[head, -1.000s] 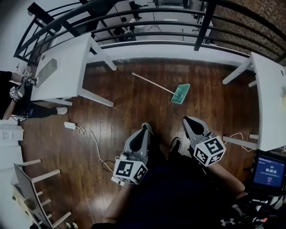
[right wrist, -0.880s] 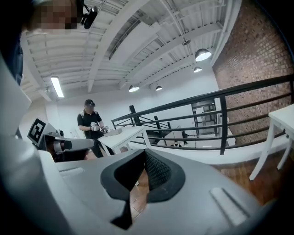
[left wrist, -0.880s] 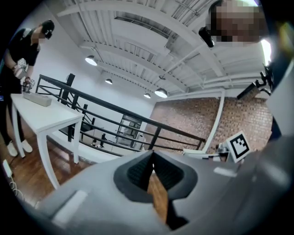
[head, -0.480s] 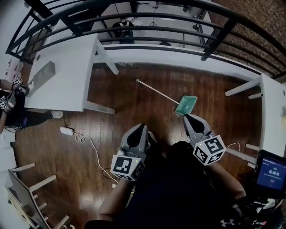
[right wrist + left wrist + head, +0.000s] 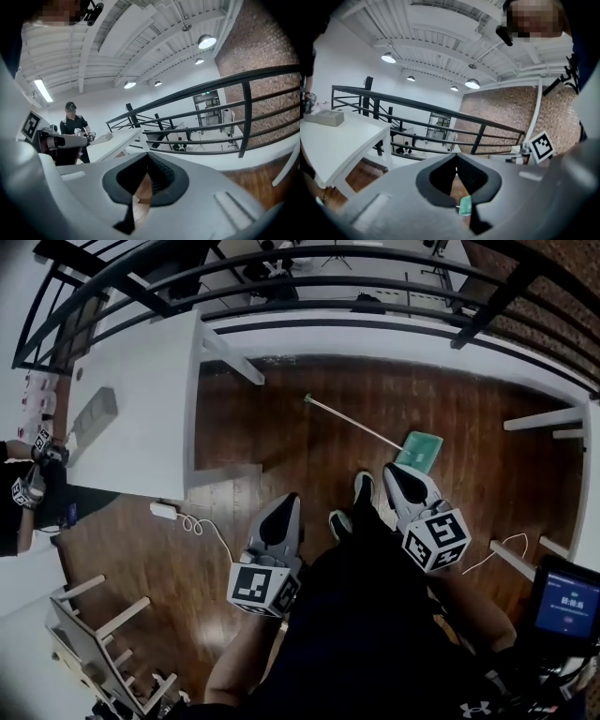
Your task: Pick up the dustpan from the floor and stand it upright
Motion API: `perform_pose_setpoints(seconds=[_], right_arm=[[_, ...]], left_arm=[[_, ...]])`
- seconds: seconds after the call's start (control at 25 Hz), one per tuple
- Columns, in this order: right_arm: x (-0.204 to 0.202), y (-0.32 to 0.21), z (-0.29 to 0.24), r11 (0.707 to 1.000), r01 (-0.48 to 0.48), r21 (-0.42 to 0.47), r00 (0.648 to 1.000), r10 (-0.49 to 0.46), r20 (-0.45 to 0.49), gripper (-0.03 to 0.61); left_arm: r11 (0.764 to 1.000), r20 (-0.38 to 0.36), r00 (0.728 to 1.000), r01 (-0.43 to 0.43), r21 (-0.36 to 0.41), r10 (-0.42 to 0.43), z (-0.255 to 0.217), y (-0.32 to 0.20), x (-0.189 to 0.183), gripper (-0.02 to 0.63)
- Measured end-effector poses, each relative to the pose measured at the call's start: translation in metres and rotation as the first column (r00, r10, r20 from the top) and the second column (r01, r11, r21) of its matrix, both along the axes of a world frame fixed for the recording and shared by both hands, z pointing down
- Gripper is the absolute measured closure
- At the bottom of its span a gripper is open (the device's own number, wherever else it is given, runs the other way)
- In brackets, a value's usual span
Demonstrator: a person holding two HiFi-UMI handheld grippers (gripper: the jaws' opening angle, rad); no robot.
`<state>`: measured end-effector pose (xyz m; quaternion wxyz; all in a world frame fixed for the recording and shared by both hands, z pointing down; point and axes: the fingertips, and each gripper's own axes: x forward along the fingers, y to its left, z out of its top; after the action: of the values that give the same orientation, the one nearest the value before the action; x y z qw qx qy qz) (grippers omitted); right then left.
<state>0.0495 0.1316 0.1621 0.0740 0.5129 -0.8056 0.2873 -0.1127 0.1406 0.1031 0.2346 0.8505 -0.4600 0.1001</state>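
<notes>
The dustpan (image 5: pixel 419 450) is teal with a long pale handle (image 5: pixel 356 424). It lies flat on the wooden floor, handle running up-left. My right gripper (image 5: pixel 396 472) is shut and empty, its tip just short of the pan's near edge. To the left, over bare floor, my left gripper (image 5: pixel 284 502) is also shut and empty, well apart from the dustpan. In the left gripper view a sliver of the teal dustpan (image 5: pixel 465 205) shows through the gap below the closed left gripper (image 5: pixel 456 156). The right gripper (image 5: pixel 147 155) shows only floor through its gap.
A white table (image 5: pixel 141 399) stands at the left and another table's legs (image 5: pixel 548 418) at the right. A black railing (image 5: pixel 328 282) borders the far side. A power strip with cable (image 5: pixel 165 511), a wooden chair (image 5: pixel 98 638) and a person (image 5: pixel 28 486) are at the left.
Both grippers have moved forward across the floor toward the dustpan, and the pan now lies right beyond the right gripper's tip. The jaws stayed shut.
</notes>
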Motion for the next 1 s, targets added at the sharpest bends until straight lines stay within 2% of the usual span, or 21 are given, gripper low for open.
perform_pose_setpoints(seconds=[0.28, 0.52, 0.6, 0.76, 0.88, 1.0], right_arm=[[0.021, -0.070, 0.043, 0.999, 0.040, -0.008, 0.999, -0.040, -0.035, 0.568], [0.010, -0.110, 0.105, 0.996, 0.065, -0.059, 0.989, -0.072, -0.132, 0.568], [0.005, -0.121, 0.129, 0.995, 0.069, -0.072, 0.982, -0.080, -0.171, 0.568], [-0.003, -0.142, 0.185, 0.993, 0.055, -0.102, 0.973, -0.077, -0.216, 0.568], [-0.005, -0.149, 0.236, 0.991, 0.045, -0.128, 0.963, -0.077, -0.256, 0.568], [-0.006, -0.157, 0.291, 0.986, 0.051, -0.158, 0.961, -0.091, -0.261, 0.568]], left_arm=[[0.999, 0.039, 0.999, -0.037, -0.033, 0.039, 0.027, -0.070, 0.033, 0.611], [0.999, 0.027, 0.999, -0.024, -0.048, 0.025, 0.066, -0.112, 0.011, 0.611], [0.997, 0.035, 0.999, -0.031, -0.076, 0.034, 0.089, -0.120, -0.002, 0.611], [0.985, 0.096, 0.988, -0.104, -0.136, 0.117, 0.149, -0.125, -0.027, 0.609], [0.978, 0.123, 0.980, -0.137, -0.156, 0.157, 0.193, -0.133, -0.034, 0.610], [0.976, 0.137, 0.977, -0.136, -0.172, 0.160, 0.236, -0.148, -0.035, 0.609]])
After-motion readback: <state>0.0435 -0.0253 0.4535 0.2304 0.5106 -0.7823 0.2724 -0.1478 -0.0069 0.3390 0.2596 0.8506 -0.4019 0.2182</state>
